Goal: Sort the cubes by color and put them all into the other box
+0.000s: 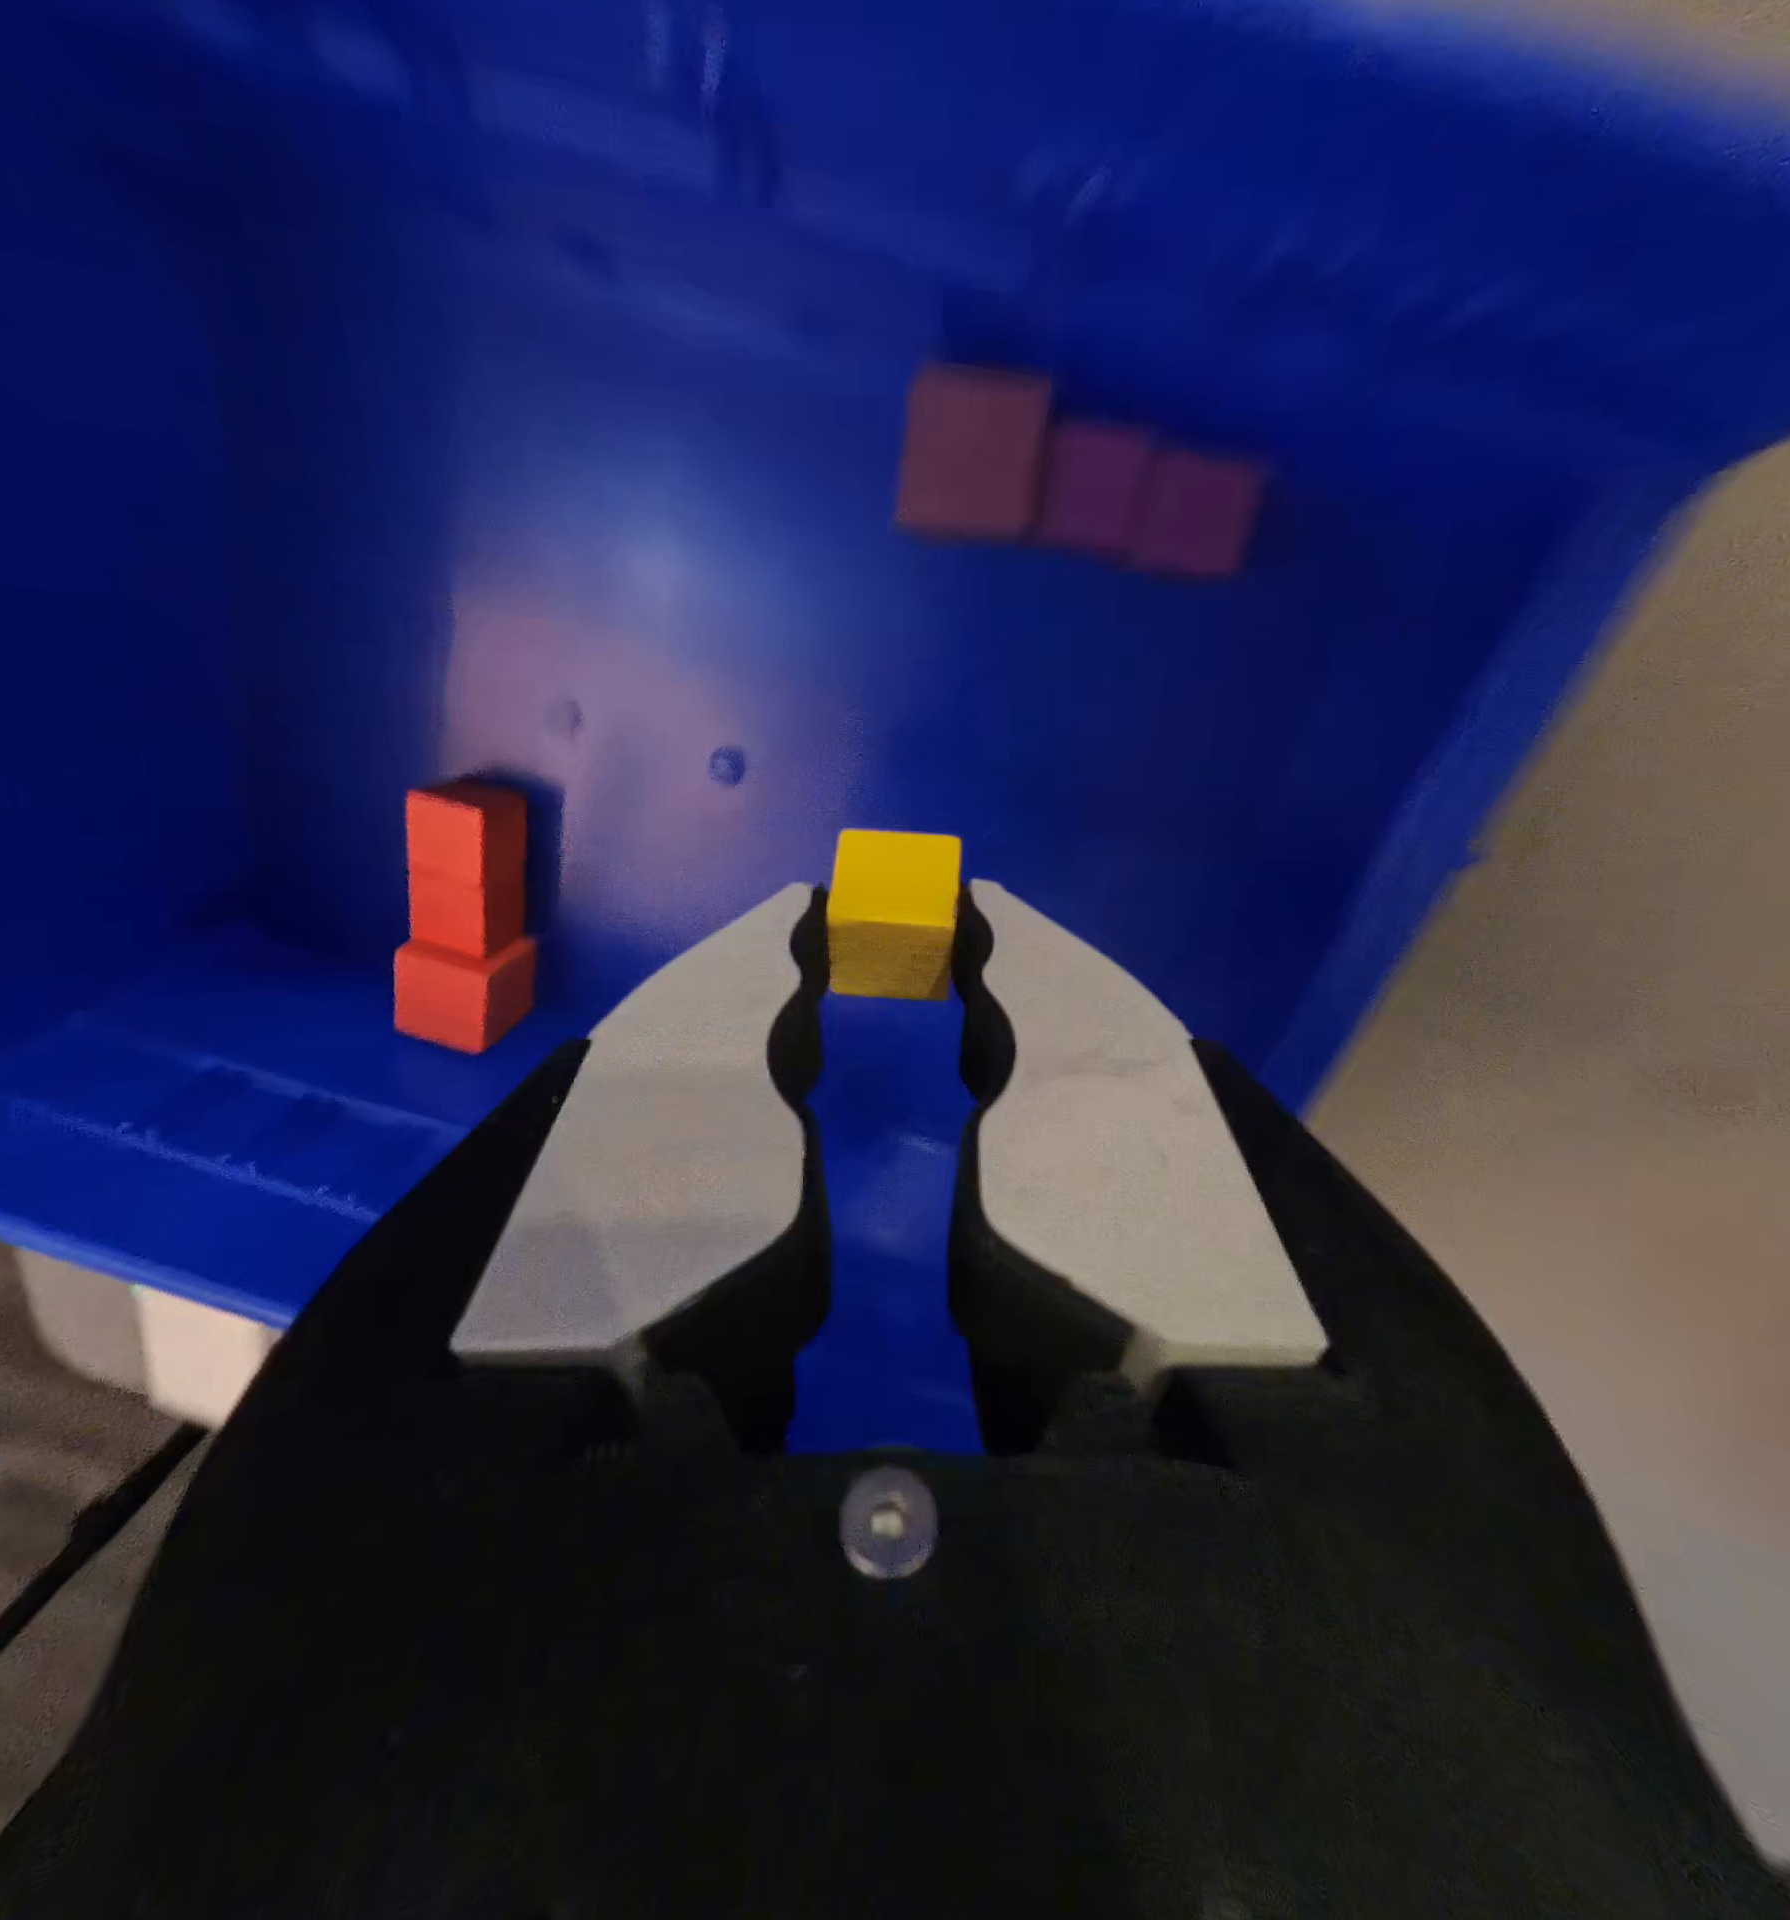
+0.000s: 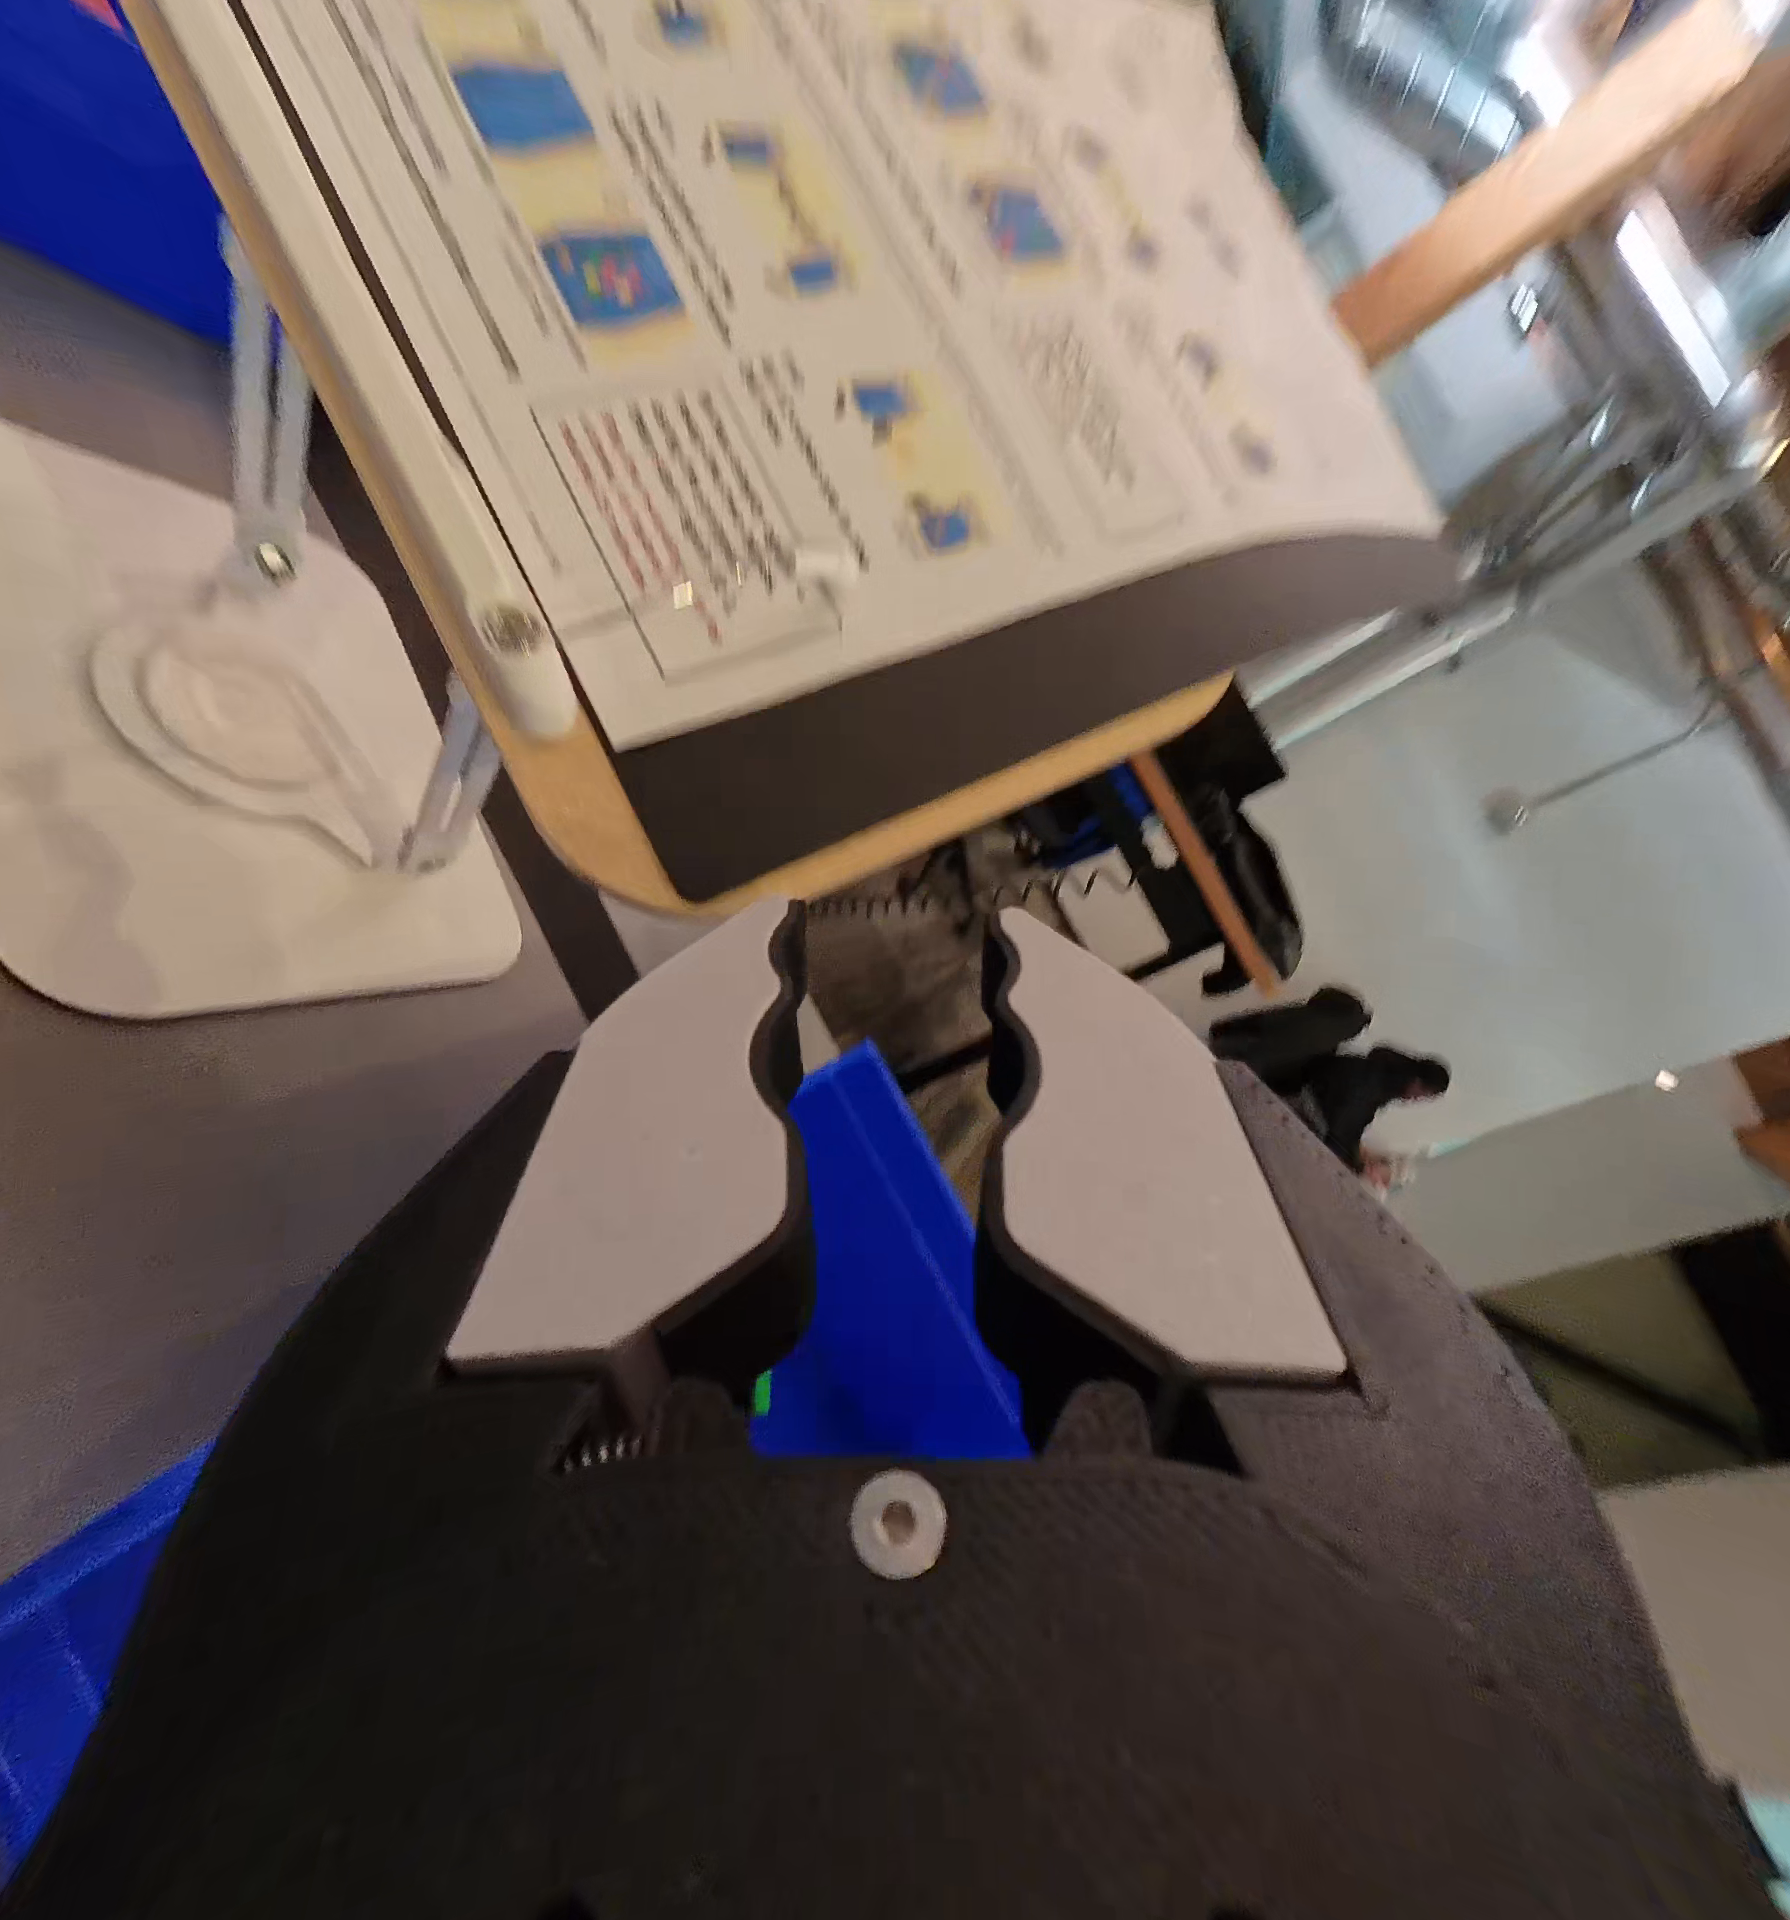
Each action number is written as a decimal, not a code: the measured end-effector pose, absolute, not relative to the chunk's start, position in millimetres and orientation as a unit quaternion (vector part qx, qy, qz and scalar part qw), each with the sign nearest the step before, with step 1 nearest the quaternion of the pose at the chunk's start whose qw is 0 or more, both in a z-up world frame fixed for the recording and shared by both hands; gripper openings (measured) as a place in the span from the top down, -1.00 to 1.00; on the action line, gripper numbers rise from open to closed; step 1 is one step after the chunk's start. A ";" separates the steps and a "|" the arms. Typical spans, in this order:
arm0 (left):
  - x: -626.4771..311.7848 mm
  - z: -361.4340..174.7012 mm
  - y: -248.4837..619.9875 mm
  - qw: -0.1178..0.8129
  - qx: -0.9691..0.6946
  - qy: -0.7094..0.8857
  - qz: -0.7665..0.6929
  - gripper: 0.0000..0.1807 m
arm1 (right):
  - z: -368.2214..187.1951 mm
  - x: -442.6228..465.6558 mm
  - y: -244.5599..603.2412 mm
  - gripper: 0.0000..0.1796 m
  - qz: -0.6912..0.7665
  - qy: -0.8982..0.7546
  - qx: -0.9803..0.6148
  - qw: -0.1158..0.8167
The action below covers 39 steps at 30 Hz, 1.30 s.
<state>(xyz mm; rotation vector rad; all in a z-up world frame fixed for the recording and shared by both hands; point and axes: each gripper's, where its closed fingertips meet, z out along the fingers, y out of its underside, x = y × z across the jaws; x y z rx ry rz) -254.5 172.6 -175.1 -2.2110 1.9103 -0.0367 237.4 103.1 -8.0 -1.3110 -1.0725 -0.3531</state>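
In the left wrist view, a blue box (image 1: 247, 520) of smooth, glossy plastic fills most of the frame, with a ribbed rim at the lower left. Inside it, on the left, 3 red cubes (image 1: 465, 914) stand in a short row, touching; their faces look matte, like painted wood. In the middle, the left tongs (image 1: 893, 914) pinch a yellow cube (image 1: 893, 899) between their 2 tips, over the box floor; fine wood grain shows on its lower face. The tong fingers are flat grey plates with wavy black inner edges, fixed on a rough black body with 1 round silver screw. Farther right and deeper in the box, 3 purple cubes (image 1: 1078, 478) lie side by side, blurred.

In the right wrist view, a grey desk (image 2: 143, 1143) carries a white stand base (image 2: 195, 831) with rounded corners and thin metal rods. These rods hold a tilted board (image 2: 600, 810) with a light wooden edge, covered by a printed sheet (image 2: 870, 312); its small pictures and lines of writing are too blurred to make out. Below, the right tongs (image 2: 896, 935) are spread apart and hold nothing. Between the fingers a blue plastic edge (image 2: 891, 1247) is seen.
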 end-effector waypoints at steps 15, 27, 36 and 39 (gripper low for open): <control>-82.8 -64.4 -31.8 0.308 -0.572 0.529 -0.546 0.76 | -27.1 21.7 -47.1 0.49 -0.009 -0.654 -0.342 0.674; -2.6 -78.3 -84.7 0.246 -0.486 0.525 -0.654 0.76 | -77.4 -17.6 -75.7 0.47 0.017 -0.708 -0.316 0.631; 4.8 -86.3 -92.8 0.220 -0.480 0.531 -0.663 0.76 | -85.9 -18.5 -80.3 0.76 0.017 -0.723 -0.307 0.619; 4.2 -81.9 -93.9 0.216 -0.475 0.524 -0.673 0.76 | -82.0 -17.9 -81.6 0.76 0.008 -0.719 -0.307 0.624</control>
